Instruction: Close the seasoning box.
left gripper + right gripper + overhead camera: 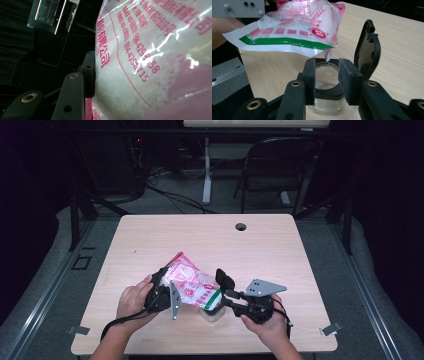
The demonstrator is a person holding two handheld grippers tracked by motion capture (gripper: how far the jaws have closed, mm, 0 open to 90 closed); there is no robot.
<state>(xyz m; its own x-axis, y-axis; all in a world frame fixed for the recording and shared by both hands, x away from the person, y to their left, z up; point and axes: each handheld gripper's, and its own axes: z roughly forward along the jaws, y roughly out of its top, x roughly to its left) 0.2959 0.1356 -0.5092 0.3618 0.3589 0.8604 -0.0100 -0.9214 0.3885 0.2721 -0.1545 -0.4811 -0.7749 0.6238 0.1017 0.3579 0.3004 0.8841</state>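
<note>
- The left gripper [162,292] has its jaws pinching a clear plastic bag [192,286] of white granules, printed in red with a green stripe, holding it tilted in the air over the near middle of the counter [280,255].
- The bag's lower cut corner [327,53] points down just above the open mouth of a small glass jar [327,100] standing on the counter.
- The right gripper [327,82] has its jaws pressed against the jar's black rim from both sides, steadying it; the jar's black flip lid [367,50] stands swung up behind.
- Judging by this, pouring is at its start: the jar looks nearly empty, and I cannot tell whether granules are falling yet.
- Left to do: fill the jar, right the bag, close the lid.
</note>
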